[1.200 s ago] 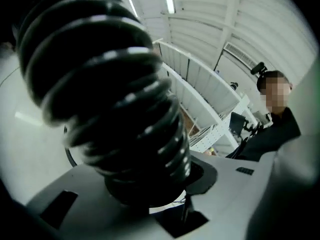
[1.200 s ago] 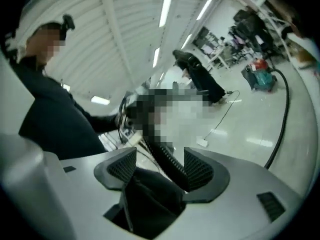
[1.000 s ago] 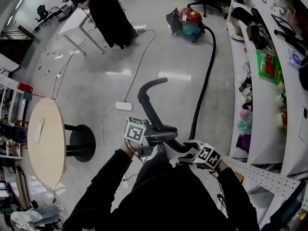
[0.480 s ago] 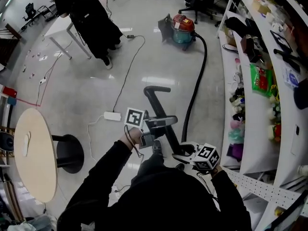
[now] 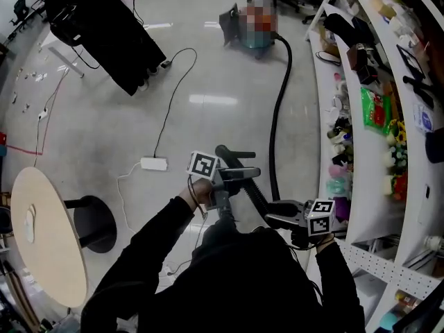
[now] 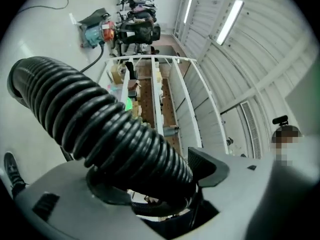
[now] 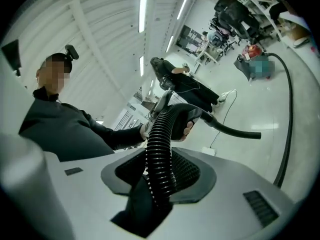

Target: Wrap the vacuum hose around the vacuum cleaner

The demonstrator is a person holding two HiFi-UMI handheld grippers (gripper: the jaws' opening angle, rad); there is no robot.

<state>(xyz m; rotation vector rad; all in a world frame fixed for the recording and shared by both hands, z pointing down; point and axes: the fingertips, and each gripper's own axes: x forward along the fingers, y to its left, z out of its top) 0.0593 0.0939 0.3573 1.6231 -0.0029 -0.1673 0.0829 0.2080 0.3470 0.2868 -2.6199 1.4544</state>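
The teal-and-red vacuum cleaner [image 5: 258,26] stands far off on the floor. Its black ribbed hose [image 5: 277,116] runs from it back to me. My right gripper [image 5: 277,217] is closing on the hose, whose ribs pass between the pads [image 7: 187,171] in the right gripper view. My left gripper [image 5: 232,175] is further along, near the curved hose end [image 5: 236,155]. Its jaws are opening. The hose [image 6: 100,129] still lies between them, resting on one jaw, with the other pad [image 6: 207,166] just off it. The vacuum [image 6: 97,31] shows small beyond.
Curved white shelves [image 5: 374,116] full of goods run along the right. A round wooden table [image 5: 41,241] on a black foot stands at the left. A white power strip [image 5: 150,164] and its cable lie on the floor. A person in black [image 5: 111,33] stands at the far left.
The right gripper has moved right and closed round the hose. The left gripper's jaws have spread off the hose. The curved hose end sits lower and closer to me.
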